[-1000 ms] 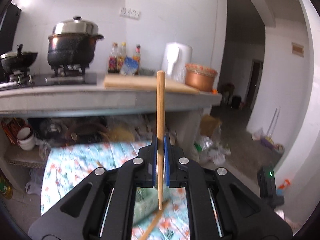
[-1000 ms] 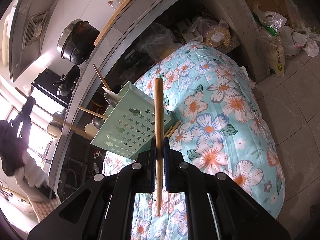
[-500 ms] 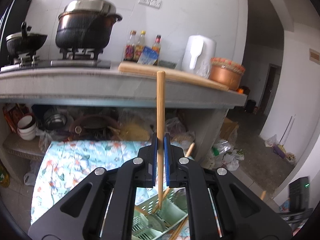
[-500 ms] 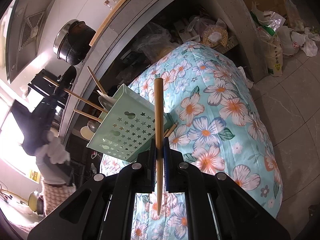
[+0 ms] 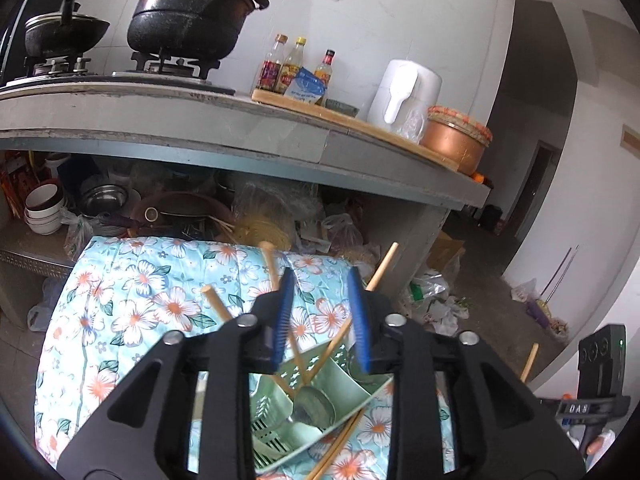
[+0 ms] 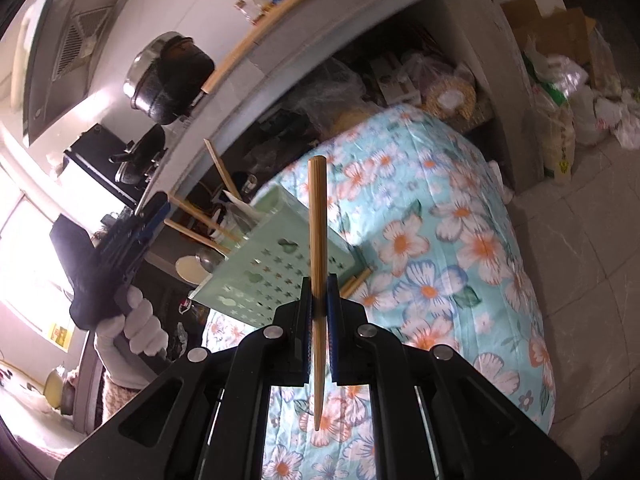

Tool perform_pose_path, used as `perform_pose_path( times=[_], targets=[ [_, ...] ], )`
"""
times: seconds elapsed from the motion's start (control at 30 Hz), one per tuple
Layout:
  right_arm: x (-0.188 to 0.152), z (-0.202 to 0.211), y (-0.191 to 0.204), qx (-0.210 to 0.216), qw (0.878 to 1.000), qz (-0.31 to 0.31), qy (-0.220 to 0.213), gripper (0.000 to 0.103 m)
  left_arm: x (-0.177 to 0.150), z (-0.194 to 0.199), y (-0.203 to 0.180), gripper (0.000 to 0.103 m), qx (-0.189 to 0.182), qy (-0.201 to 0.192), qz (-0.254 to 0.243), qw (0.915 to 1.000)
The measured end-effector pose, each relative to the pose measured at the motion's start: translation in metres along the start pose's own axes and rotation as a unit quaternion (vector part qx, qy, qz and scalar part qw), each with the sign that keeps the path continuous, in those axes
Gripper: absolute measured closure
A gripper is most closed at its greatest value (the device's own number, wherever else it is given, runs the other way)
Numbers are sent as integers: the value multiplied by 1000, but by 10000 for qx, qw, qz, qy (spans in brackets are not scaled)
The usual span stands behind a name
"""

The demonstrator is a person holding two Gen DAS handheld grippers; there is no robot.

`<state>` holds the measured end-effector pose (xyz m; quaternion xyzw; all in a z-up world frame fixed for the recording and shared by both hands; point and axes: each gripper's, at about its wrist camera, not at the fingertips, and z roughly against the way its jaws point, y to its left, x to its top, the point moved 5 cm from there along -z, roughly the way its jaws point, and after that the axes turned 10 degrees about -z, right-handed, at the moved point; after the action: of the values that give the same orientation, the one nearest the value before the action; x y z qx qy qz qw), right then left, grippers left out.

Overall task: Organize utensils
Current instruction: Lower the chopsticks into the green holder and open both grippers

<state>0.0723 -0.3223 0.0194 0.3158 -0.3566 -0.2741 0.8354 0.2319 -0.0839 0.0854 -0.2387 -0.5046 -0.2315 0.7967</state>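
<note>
The left gripper (image 5: 320,320) has just been opening, and nothing sits between its blue pads now. A second ago it clamped an upright chopstick; that stick has dropped into the green caddy (image 5: 344,380) directly below, joining the other chopsticks (image 5: 382,266) that lean out of it and the metal spoon (image 5: 314,402) lying in a compartment. Which of the leaning sticks is the one just let go I cannot tell. Over the same second the view has swung from the counter down onto the caddy, so the hand has lowered over it before letting go.

The right gripper (image 6: 319,304) has not changed: its jaws are together on a chopstick (image 6: 318,232), held upright with the thick end up and the thin tip hanging below the pads. In the right wrist view it sits near the caddy (image 6: 280,264), to its right, above the floral cloth (image 6: 440,240). The left gripper (image 6: 132,236), in a white-gloved hand (image 6: 140,326), shows at the caddy's far left.

For the task this means one more stick is stored and the left hand is free. At least two chopsticks (image 5: 340,444) lie on the cloth against the caddy's near side, not yet stored. The likely next step is for the right hand to bring its stick over the caddy and release it, while the left moves clear.
</note>
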Motion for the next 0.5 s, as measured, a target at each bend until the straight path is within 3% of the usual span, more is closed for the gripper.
perform_pose_path(
  times=[0.33,0.5],
  targets=[
    [45,42,92,391,9915,1044,-674,96,-16,71,11,42,32,-348,100,9993],
    [69,53,147,615,9799,1610,-1005,96,-45,99,22,36,109,-278,198,9994]
  ],
)
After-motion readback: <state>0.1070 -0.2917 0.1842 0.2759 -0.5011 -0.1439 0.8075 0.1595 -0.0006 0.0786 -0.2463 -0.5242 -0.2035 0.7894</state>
